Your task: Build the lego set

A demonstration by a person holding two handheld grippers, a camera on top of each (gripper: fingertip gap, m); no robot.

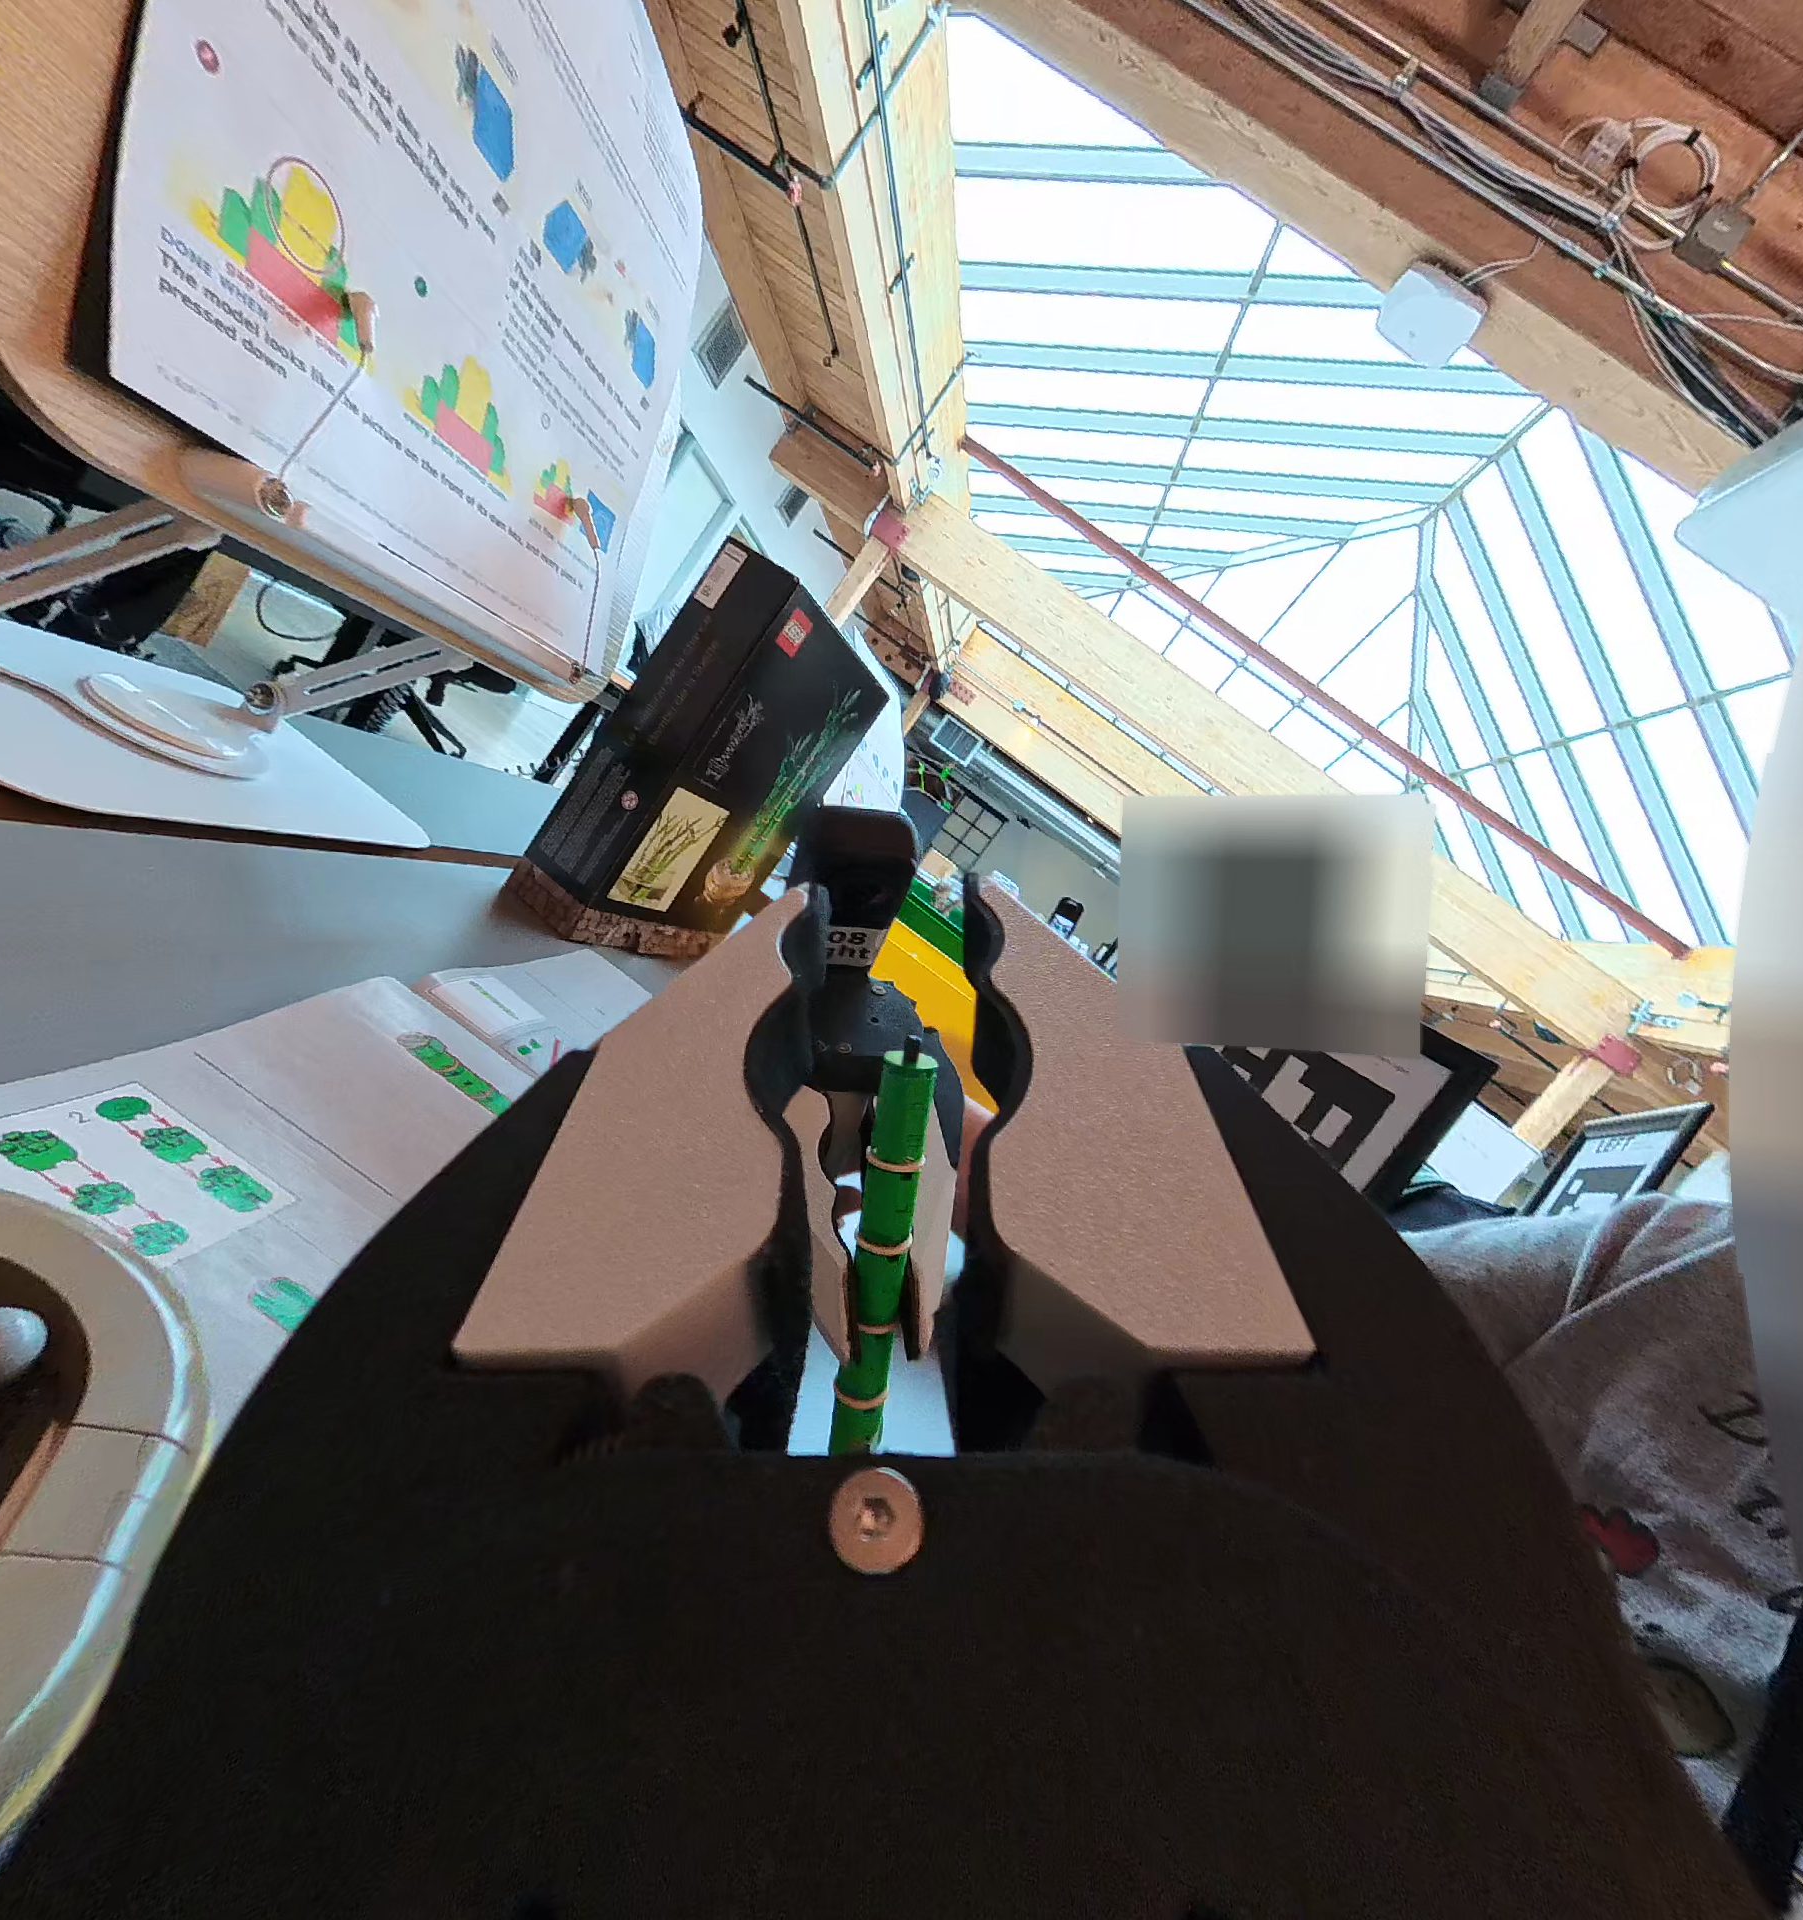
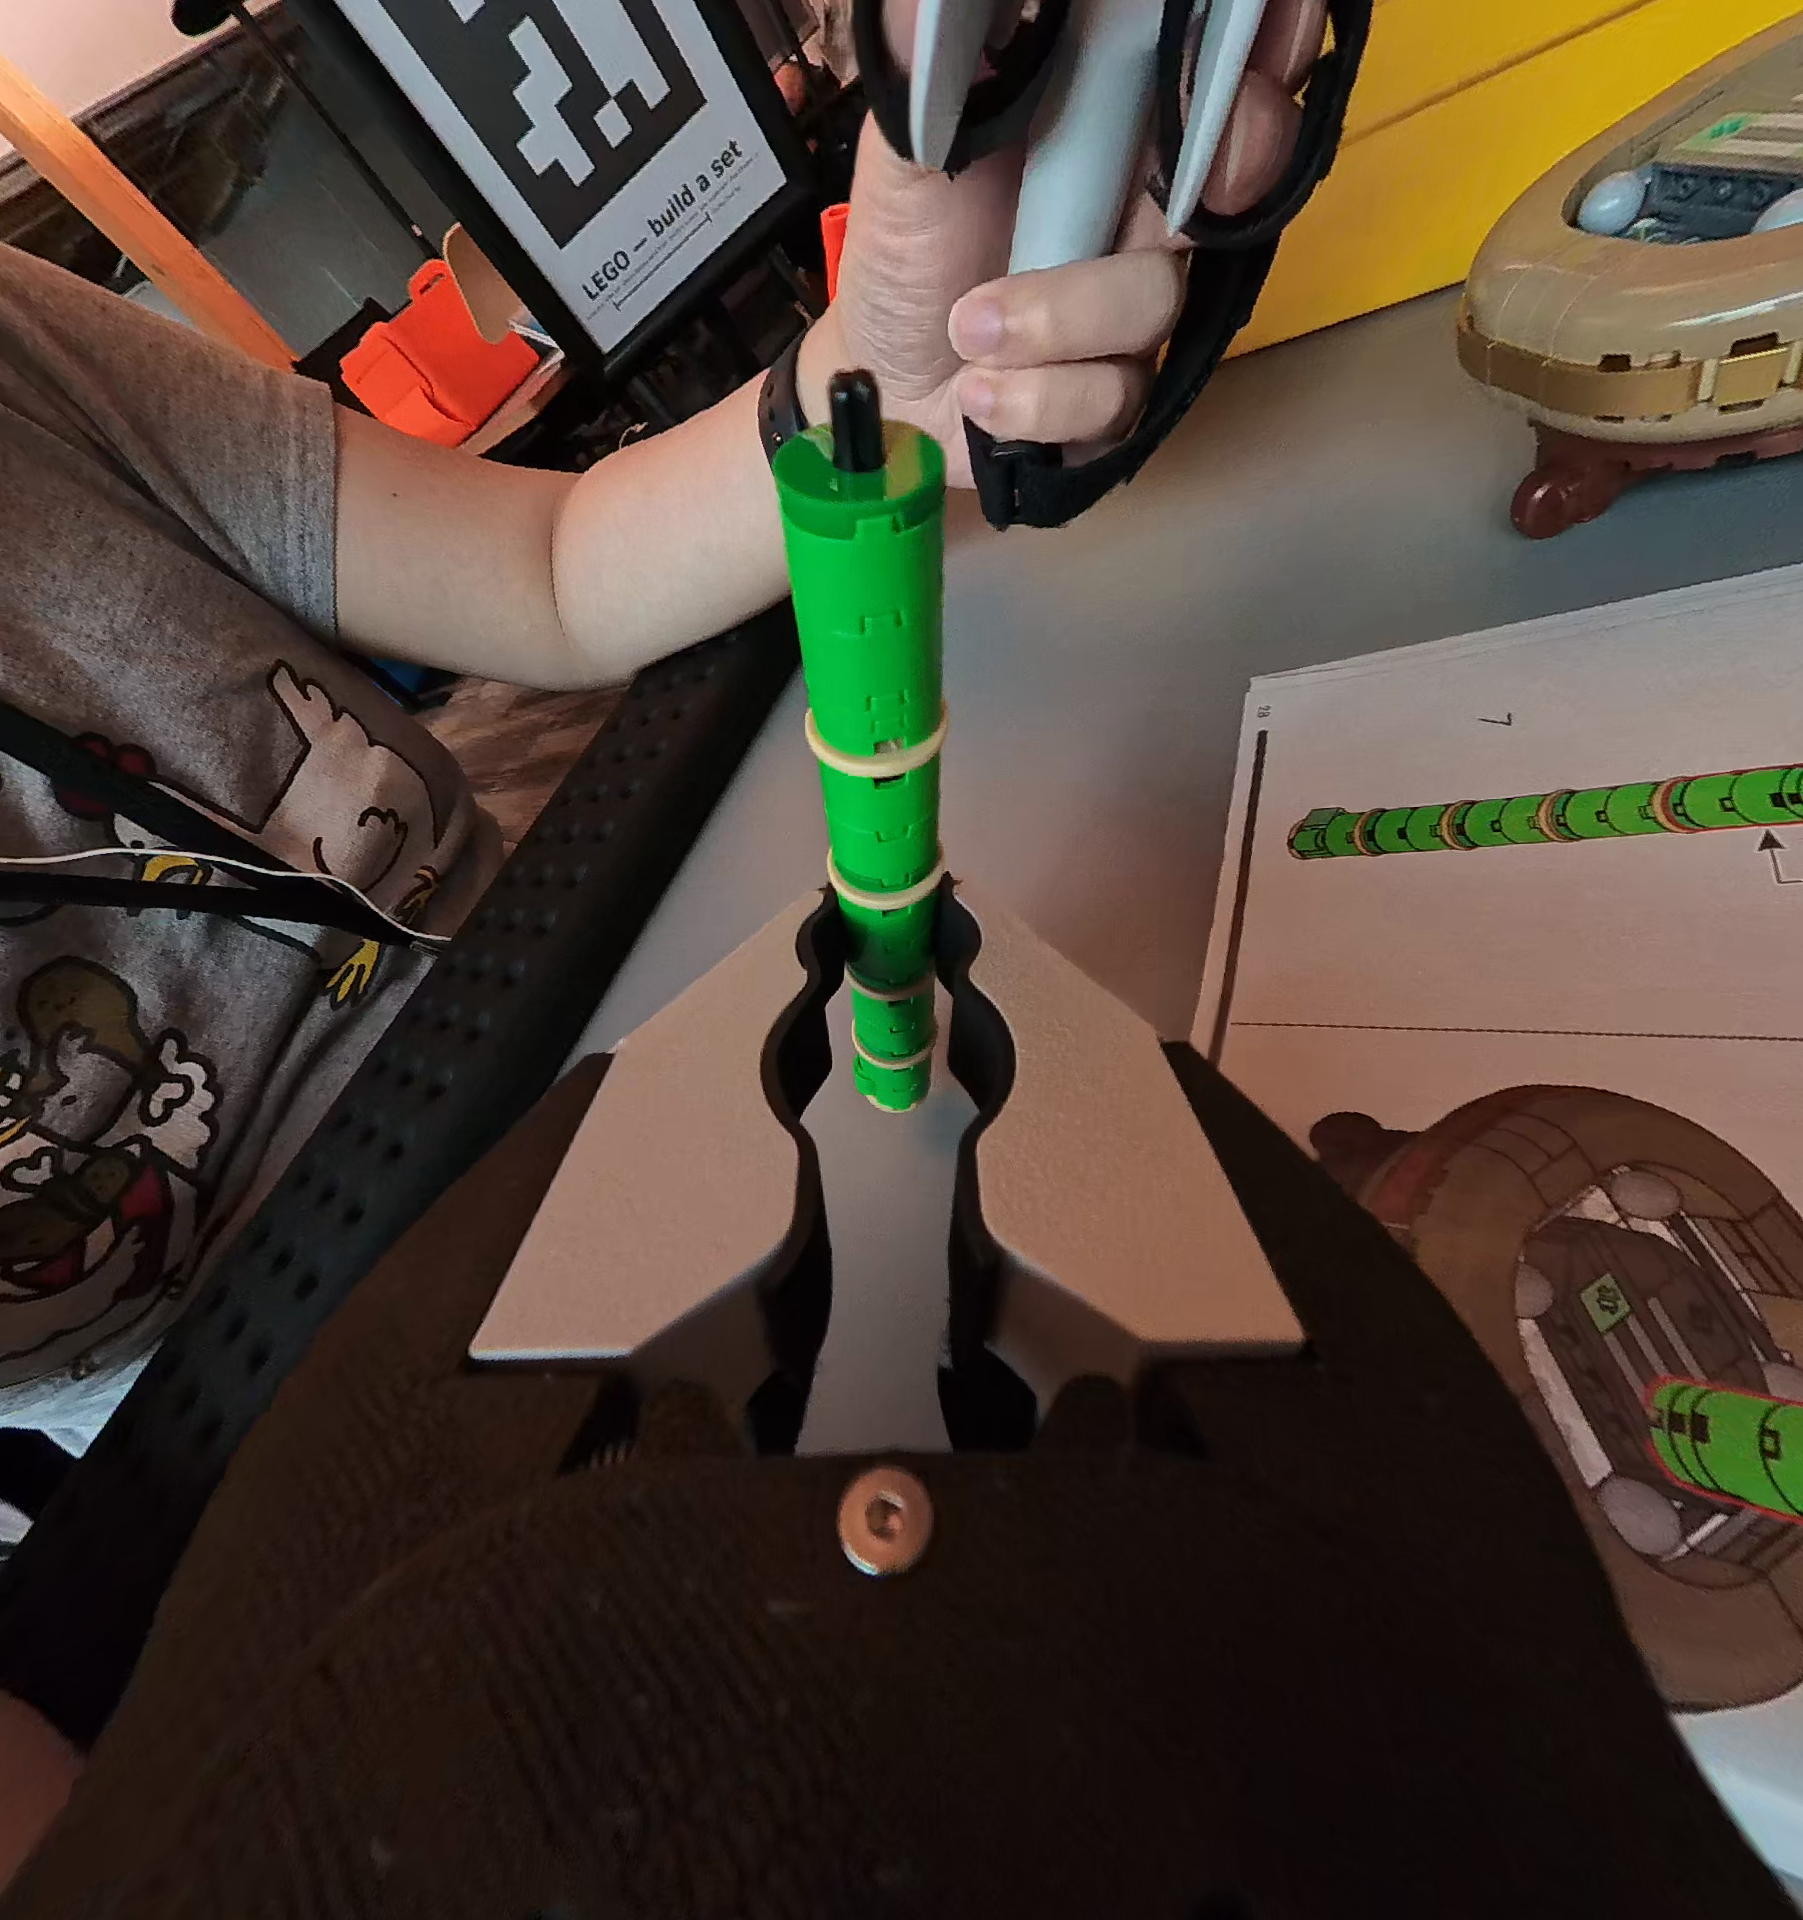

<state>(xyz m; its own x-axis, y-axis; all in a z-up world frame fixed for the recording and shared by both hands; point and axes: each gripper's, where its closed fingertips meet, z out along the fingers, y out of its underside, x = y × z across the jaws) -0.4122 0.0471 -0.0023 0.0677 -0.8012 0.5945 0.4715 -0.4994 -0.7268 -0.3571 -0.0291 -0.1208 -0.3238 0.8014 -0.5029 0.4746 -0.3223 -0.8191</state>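
A green bamboo-like Lego stalk [image 2: 866,623] with tan rings and a black axle at its far end stands up from my right gripper [image 2: 889,925], which is shut on its thin lower part above the grey table [image 2: 1084,644]. My left gripper [image 1: 886,904] points up toward the ceiling with its jaws apart and nothing between them. Through the gap it sees the stalk [image 1: 881,1226] held between the right gripper's tan fingers [image 1: 819,1205]. In the right wrist view, a hand [image 2: 980,332] holding the left gripper's grey handle shows just beyond the stalk's top.
A tan oval Lego base [image 2: 1624,301] on brown feet stands at the far right; it also shows in the left wrist view [image 1: 97,1403]. An open instruction booklet [image 2: 1499,987] lies on the table. A black Lego box [image 1: 710,748], a sheet on a stand [image 1: 409,260] and a yellow bin [image 2: 1448,156] stand behind. My right fingertips sit around 15 centimetres from my left ones.
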